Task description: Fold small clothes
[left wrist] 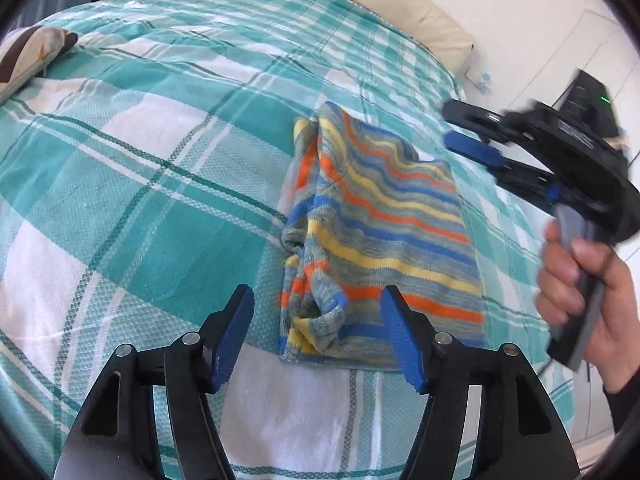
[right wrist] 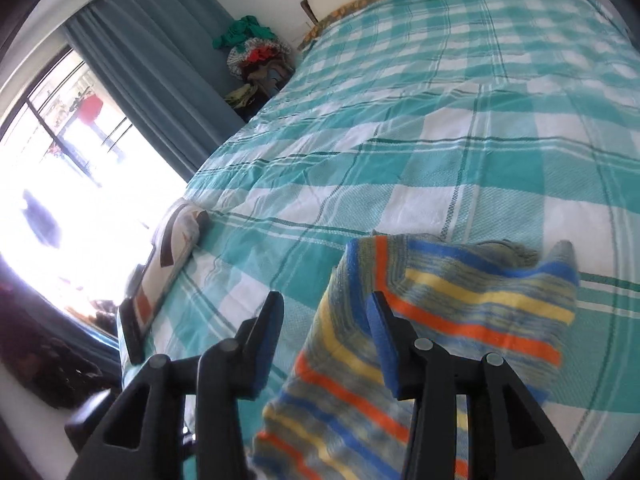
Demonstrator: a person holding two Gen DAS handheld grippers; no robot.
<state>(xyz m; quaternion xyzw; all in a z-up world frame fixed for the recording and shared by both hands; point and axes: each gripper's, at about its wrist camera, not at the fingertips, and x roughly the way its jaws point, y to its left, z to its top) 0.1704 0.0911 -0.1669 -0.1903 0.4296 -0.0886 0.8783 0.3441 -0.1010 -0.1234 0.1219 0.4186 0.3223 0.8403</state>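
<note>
A patterned pillow is lying at the bed's left edge, with a wide stretch of bare checked bedspread spreading beside it. The left tongs are hanging open, empty, just before the folded striped knit garment, which is resting toward the bed's right edge. The right tongs are standing open over it, gripping nothing.
</note>
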